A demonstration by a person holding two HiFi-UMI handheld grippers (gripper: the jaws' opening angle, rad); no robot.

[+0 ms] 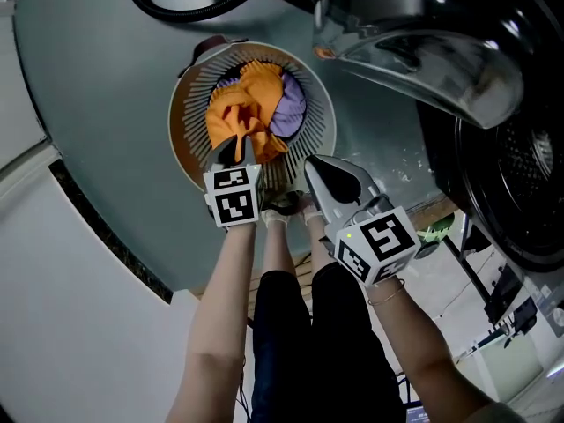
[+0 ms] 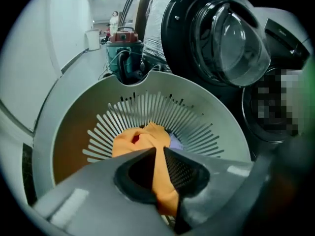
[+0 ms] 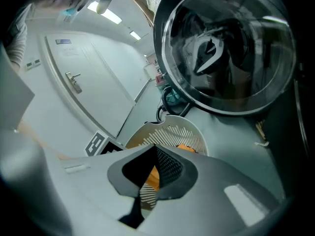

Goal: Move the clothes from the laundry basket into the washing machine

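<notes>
Laundry basket (image 1: 181, 139) sits just ahead of both jaw sets and holds an orange cloth (image 1: 242, 113) and a purple cloth (image 1: 291, 108). Left gripper (image 2: 158, 154) jaws pinch a fold of the orange cloth; the rest trails into the basket. Right gripper (image 3: 153, 149) jaws are closed with nothing between them. Washing machine (image 1: 520, 174) is right of the right jaws, door (image 1: 414, 51) open. Drum is dark and cut off. Purple cloth is mostly covered by the orange.

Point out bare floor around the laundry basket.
Grey floor left of the laundry basket, up to the white wall, is bare. A narrower strip lies between basket and washer door. Crowded: the basket's near rim, under right tongs and left tongs gripping orange cloth.
</notes>
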